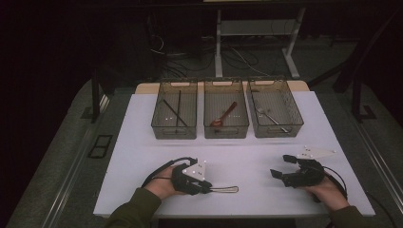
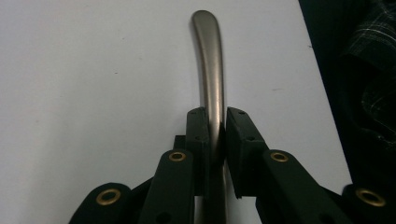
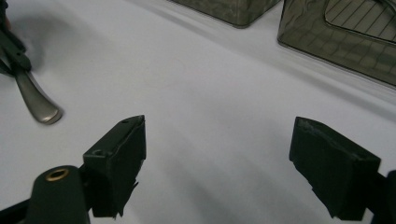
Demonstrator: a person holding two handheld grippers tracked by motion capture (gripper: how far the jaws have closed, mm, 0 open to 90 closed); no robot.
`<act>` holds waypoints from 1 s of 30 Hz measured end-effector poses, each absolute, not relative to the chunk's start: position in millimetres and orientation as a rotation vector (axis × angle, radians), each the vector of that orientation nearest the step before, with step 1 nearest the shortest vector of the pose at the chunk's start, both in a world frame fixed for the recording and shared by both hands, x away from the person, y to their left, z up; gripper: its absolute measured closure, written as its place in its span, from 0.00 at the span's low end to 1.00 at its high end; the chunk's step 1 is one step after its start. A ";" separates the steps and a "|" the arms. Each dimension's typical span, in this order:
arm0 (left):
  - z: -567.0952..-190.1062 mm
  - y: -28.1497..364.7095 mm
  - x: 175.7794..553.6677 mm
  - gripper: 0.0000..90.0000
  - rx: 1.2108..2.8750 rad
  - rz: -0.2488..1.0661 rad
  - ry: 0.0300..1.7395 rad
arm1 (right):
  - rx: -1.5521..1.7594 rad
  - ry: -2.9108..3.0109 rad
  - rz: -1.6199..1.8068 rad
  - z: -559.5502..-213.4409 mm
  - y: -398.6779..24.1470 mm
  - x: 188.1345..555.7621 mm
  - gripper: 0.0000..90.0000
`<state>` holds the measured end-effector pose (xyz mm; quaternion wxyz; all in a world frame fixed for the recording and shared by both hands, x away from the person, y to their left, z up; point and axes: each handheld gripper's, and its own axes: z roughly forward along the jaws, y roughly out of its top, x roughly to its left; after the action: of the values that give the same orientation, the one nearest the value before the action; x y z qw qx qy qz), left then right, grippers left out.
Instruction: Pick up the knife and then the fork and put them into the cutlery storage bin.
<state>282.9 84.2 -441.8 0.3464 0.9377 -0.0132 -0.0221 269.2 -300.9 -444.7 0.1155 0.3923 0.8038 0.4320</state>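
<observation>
Metal handle (image 2: 211, 70) clamped between left gripper (image 2: 215, 135) jaws, pads pressing both sides; one piece, utensil head hidden. Handle lies flat on white table (image 1: 247, 156), long axis crosswise, free end pointing toward right gripper (image 1: 280, 167). Right gripper jaws wide apart, holding nothing. Three mesh bins (image 1: 226, 116) beyond handle: two dark sticks (image 1: 177, 110), one red spoon (image 1: 224, 116), one metal spoon (image 1: 271, 116).

A fixed overhead camera faces forward across the white table (image 1: 142, 142); each gripper-mounted camera peers close along its jaws, both sharing the metal utensil handle (image 2: 208, 60) beside the left gripper (image 1: 205, 186).
</observation>
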 end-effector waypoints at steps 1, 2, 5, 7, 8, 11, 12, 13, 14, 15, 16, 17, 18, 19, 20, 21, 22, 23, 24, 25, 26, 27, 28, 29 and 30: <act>-442.2 84.4 283.2 0.87 2.430 -0.062 -0.035 | 1.150 2.355 1.268 -444.7 -300.9 269.4 0.20; -442.5 84.7 283.5 0.87 2.426 -0.066 -0.031 | 1.151 2.359 1.274 -444.7 -301.0 269.7 0.20; -443.2 85.4 282.6 0.86 2.419 -0.060 -0.013 | 1.159 2.363 1.290 -444.6 -301.8 271.6 0.20; -442.6 84.6 281.4 0.84 2.427 -0.055 -0.006 | 1.172 2.379 1.302 -443.5 -302.4 273.9 0.20; -442.6 84.5 281.0 0.84 2.427 -0.059 0.004 | 1.163 2.376 1.309 -443.4 -303.0 274.5 0.20; -442.6 84.2 281.2 0.86 2.429 -0.061 0.017 | 1.158 2.374 1.301 -443.1 -302.6 275.3 0.20; -442.5 84.1 281.1 0.87 2.428 -0.062 0.018 | 1.163 2.381 1.308 -443.1 -302.4 275.5 0.20; -442.3 83.9 281.6 0.87 2.431 -0.065 0.021 | 1.179 2.389 1.328 -443.0 -302.1 275.4 0.19; -442.2 83.7 282.0 0.87 2.430 -0.063 0.021 | 1.184 2.393 1.330 -443.0 -301.7 275.3 0.19; -442.2 83.9 281.9 0.88 2.430 -0.066 0.024 | 1.172 2.395 1.327 -443.0 -301.1 275.0 0.19; -442.0 83.7 282.1 0.88 2.431 -0.066 0.023 | 1.161 2.406 1.324 -442.5 -300.0 274.6 0.19; -441.8 83.5 282.3 0.88 2.432 -0.071 0.030 | 1.146 2.417 1.324 -441.8 -298.8 273.9 0.19; -441.6 83.4 282.2 0.88 2.433 -0.069 0.028 | 1.127 2.431 1.318 -440.8 -297.1 273.0 0.19; -441.3 83.0 281.5 0.88 2.435 -0.067 0.031 | 1.098 2.456 1.312 -439.3 -295.3 272.3 0.19; -440.6 82.4 281.4 0.88 2.439 -0.067 0.038 | 1.065 2.495 1.298 -437.2 -293.1 271.4 0.17; -440.0 82.1 281.7 0.88 2.441 -0.063 0.030 | 1.025 2.533 1.286 -435.0 -290.0 270.3 0.15; -439.0 81.6 281.3 0.88 2.444 -0.059 0.030 | 0.971 2.567 1.268 -433.5 -286.6 269.2 0.15; -437.9 81.2 281.2 0.88 2.442 -0.057 0.027 | 0.927 2.601 1.243 -432.1 -282.2 268.2 0.15; -436.2 81.0 281.6 0.88 2.440 -0.056 0.020 | 0.889 2.631 1.215 -431.0 -277.2 267.9 0.15; -434.6 80.7 281.6 0.88 2.437 -0.052 0.019 | 0.855 2.658 1.187 -429.9 -272.2 268.0 0.16; -433.6 79.9 280.6 0.88 2.421 -0.055 0.034 | 0.820 2.683 1.175 -428.5 -267.6 268.5 0.18; -431.8 79.2 281.9 0.88 2.417 -0.034 0.011 | 0.793 2.710 1.174 -426.9 -263.3 269.2 0.22; -430.3 78.9 281.5 0.88 2.417 -0.037 0.011 | 0.767 2.730 1.174 -425.0 -259.5 270.1 0.23; -428.7 78.5 281.1 0.88 2.413 -0.028 0.005 | 0.747 2.742 1.181 -423.2 -255.7 271.1 0.23; -427.1 78.1 280.6 0.88 2.410 -0.030 0.006 | 0.730 2.757 1.183 -421.3 -252.4 272.2 0.23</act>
<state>280.6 78.1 -427.1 0.3577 0.9338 0.0023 -0.0115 272.2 -252.4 -421.3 0.0271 0.2363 0.8926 0.3831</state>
